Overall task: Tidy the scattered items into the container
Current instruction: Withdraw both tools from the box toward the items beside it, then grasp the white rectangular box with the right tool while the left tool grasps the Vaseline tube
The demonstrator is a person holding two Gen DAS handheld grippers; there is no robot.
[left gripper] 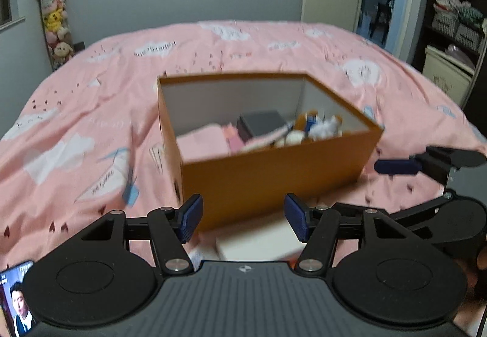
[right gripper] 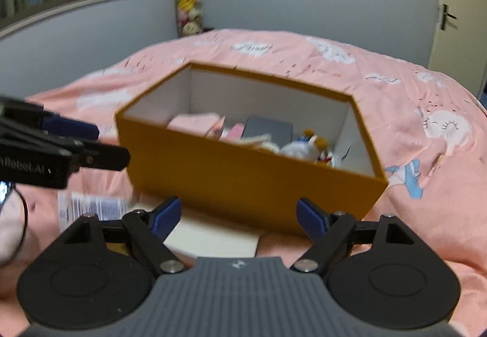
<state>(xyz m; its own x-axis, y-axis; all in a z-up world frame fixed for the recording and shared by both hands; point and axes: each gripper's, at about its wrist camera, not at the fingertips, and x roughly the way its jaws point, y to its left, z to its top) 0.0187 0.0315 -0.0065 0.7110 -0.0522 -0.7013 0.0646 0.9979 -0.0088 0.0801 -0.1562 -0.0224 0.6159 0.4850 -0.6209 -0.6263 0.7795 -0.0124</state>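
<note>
My left gripper [left gripper: 243, 220] has its blue pads spread wide with nothing between them, and my right gripper [right gripper: 239, 220] is spread the same way, also empty. Just past both sets of fingers, at twelve o'clock, a flat pale card or booklet [right gripper: 213, 236] lies on the bedspread, close against the near wall of the orange box [left gripper: 274, 175]; beside it at nine o'clock in the right wrist view is a printed white packet [right gripper: 91, 209], too blurred to read. The box stands open on the pink cloud-print bedspread [left gripper: 91, 99], and inside it I see a folded pink cloth [right gripper: 194, 122] toward the left, a dark grey case [left gripper: 263, 122] in the middle, and a white plush toy [right gripper: 299, 150] with orange bits toward the right. In the left wrist view the right gripper enters at three o'clock; in the right wrist view the left one enters at nine. At eleven o'clock a column of stuffed toys [left gripper: 54, 20] hangs on the grey wall.
</note>
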